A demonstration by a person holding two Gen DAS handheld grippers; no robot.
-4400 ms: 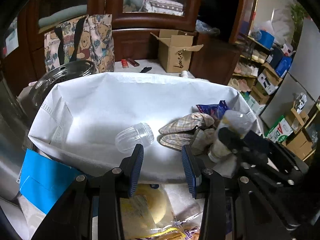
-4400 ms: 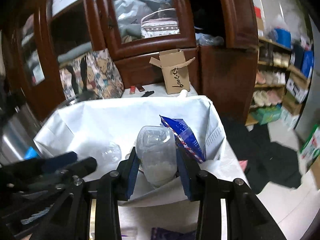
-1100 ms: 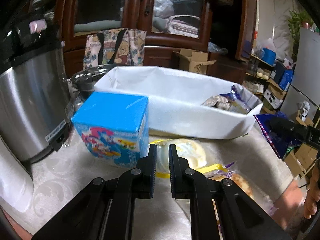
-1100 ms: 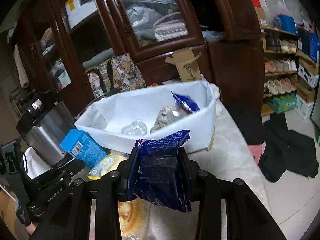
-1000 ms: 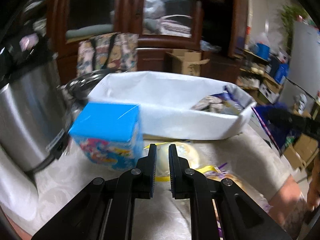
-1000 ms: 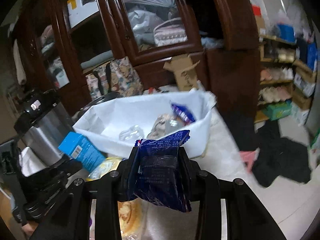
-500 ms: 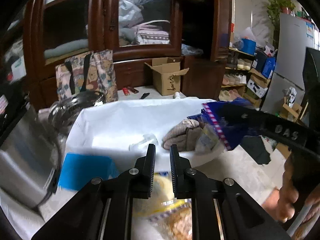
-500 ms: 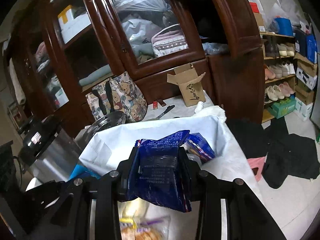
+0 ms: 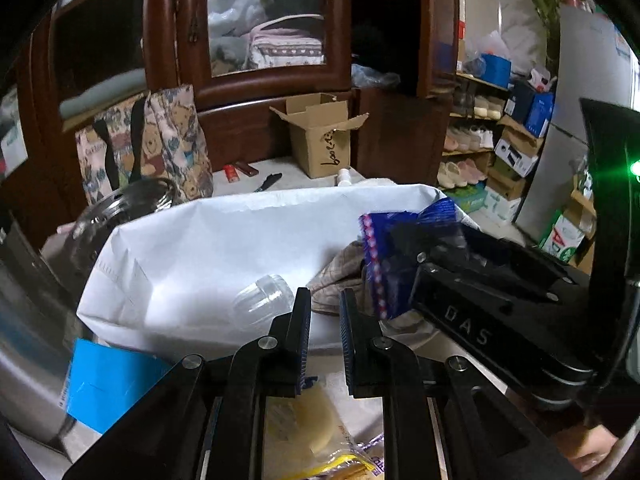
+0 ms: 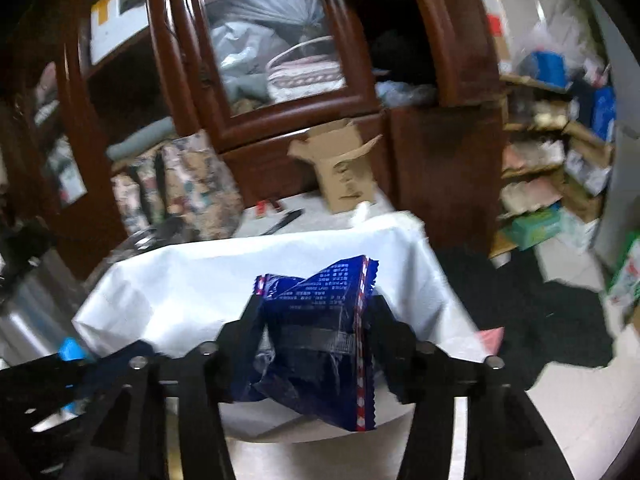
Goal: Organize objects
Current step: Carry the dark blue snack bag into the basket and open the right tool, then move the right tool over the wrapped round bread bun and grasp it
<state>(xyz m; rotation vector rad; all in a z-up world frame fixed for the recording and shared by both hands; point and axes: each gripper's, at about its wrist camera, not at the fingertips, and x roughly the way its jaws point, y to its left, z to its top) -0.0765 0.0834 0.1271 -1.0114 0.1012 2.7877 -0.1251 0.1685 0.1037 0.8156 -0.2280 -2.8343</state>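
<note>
A blue box (image 9: 108, 384) sits at the left, just outside the white bin (image 9: 192, 240). Inside the bin lie a clear cup (image 9: 262, 300) and a checked cloth (image 9: 340, 276). The left gripper (image 9: 325, 322) is nearly closed and empty. The right gripper (image 10: 316, 320) is opening, with the blue snack bag (image 10: 320, 336) between its fingers above the bin.

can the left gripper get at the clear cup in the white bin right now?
Probably yes. The left gripper is empty and nearly shut, the clear cup lies just ahead inside the bin, nothing between; the jaws must open first.
</note>
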